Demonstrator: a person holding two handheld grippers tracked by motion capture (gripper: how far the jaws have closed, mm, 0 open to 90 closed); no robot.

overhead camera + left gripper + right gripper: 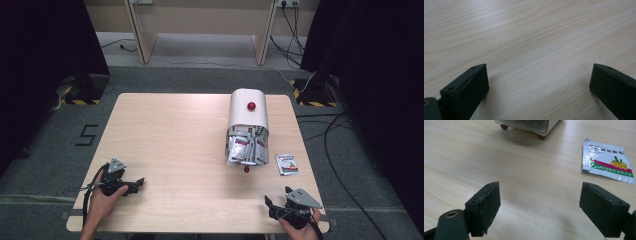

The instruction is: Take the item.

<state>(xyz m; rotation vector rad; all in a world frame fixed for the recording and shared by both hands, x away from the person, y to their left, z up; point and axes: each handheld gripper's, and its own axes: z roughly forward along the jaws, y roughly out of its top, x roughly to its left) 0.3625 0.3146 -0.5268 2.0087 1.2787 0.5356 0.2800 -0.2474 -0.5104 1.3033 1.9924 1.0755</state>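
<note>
A white container [247, 117] with a red knob and a clear front stands right of the table's middle, packed with several silver sachets [246, 147]. One loose silver sachet [287, 163] with a red and green label lies flat to its right, also seen in the right gripper view as the sachet [608, 161]. My left gripper [141, 183] rests on the near left of the table, open, with bare wood between its jaws [537, 82]. My right gripper [268, 205] sits at the near right edge, open and empty [540, 205], the sachet ahead and to the right.
The light wooden table [170, 140] has bare wood across its left and middle. The container's red feet [541, 137] show at the top of the right gripper view. Beyond the table are grey carpet, cables, black curtains and a wooden desk frame [200, 30].
</note>
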